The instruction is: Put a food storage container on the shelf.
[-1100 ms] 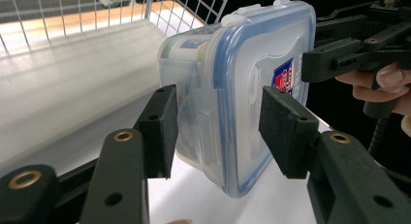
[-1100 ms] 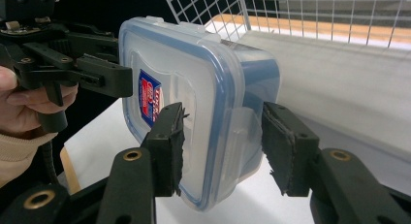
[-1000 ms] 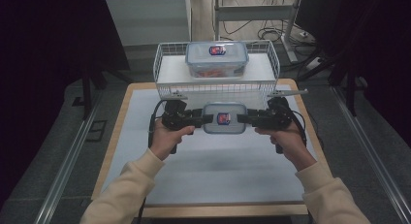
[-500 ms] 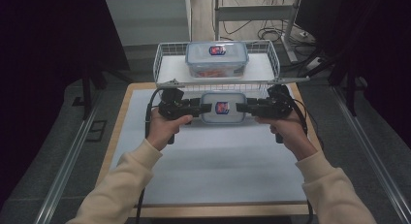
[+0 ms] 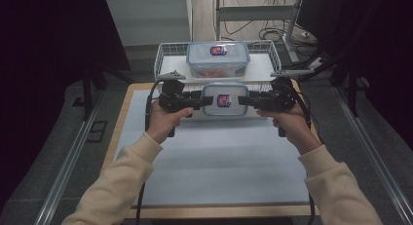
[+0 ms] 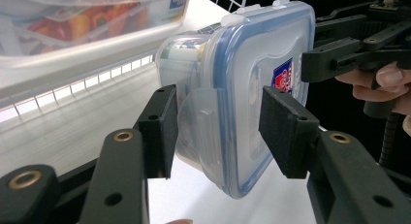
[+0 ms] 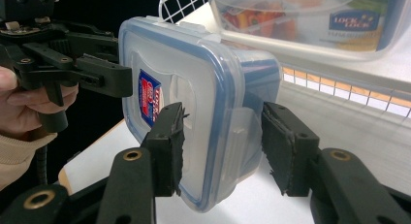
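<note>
- Both tools are pinching one clear plastic container between them, one at each short end, near the centre of the high view.
- Left tool is gripping the container's left end; in the left gripper view its two black pads are pressing on the end latch, one on the lid side, one on the underside.
- Right tool is gripping the opposite end; in the right gripper view its pads are clamping that end the same way.
- Container is hanging clear of the white tabletop, lid facing up in the high view, with a blue seal rim and a red-and-blue label.
- White wire basket is sitting just behind it, toward the upper centre of the frame.
- Second lidded container, holding orange and red food, is resting inside that basket.
- Two hands in cream sleeves are reaching in from the bottom edge.
</note>
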Tool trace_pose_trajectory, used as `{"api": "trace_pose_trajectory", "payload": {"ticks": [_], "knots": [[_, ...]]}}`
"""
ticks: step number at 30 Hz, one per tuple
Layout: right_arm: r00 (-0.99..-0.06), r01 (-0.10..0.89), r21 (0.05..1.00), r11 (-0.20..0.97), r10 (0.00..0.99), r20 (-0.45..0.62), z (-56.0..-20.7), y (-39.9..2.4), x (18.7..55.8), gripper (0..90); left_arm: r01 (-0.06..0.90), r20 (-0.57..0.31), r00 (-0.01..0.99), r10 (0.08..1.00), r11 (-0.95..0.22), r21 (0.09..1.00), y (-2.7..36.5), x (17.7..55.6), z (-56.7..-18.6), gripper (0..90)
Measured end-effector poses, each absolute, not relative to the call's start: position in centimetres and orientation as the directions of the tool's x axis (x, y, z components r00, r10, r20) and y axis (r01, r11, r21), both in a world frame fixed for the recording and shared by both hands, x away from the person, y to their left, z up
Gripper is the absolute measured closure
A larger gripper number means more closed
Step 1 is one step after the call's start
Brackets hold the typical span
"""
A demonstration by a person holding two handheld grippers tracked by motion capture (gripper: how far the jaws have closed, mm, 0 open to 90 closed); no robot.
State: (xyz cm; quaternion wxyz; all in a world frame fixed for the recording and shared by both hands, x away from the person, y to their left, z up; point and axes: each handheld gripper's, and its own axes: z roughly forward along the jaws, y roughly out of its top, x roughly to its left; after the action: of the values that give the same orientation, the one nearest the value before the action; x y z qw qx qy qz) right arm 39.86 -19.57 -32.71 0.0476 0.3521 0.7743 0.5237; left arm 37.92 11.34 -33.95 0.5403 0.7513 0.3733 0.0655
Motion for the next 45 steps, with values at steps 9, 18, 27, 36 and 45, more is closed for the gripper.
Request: {"api": "trace_pose_trajectory", "payload": {"ticks": [9,18,27,36,45], "knots": [[-0.753,0.475,0.856,0.206,0.598,0.274,-31.2,-19.3,40.6,51.7,0.47,-0.291,0.72,0.63,-0.135,0.872,11.6,38.8,-32.6,49.9],[-0.758,0.461,0.864,0.202,0.596,0.265,-29.5,-19.0,42.0,51.7,0.454,-0.277,0.722,0.634,-0.132,0.881,12.0,40.1,-30.7,49.9],[-0.76,0.448,0.875,0.182,0.594,0.265,-27.8,-18.7,43.9,51.7,0.427,-0.255,0.723,0.642,-0.126,0.895,12.3,41.9,-28.7,49.9],[-0.763,0.437,0.88,0.186,0.595,0.252,-25.8,-18.2,46.1,51.8,0.408,-0.245,0.736,0.631,-0.124,0.905,12.8,44.3,-27.1,49.9],[-0.763,0.441,0.878,0.184,0.591,0.259,-24.6,-17.9,48.1,52.1,0.411,-0.246,0.735,0.631,-0.126,0.903,13.3,46.3,-25.9,49.9]]}}
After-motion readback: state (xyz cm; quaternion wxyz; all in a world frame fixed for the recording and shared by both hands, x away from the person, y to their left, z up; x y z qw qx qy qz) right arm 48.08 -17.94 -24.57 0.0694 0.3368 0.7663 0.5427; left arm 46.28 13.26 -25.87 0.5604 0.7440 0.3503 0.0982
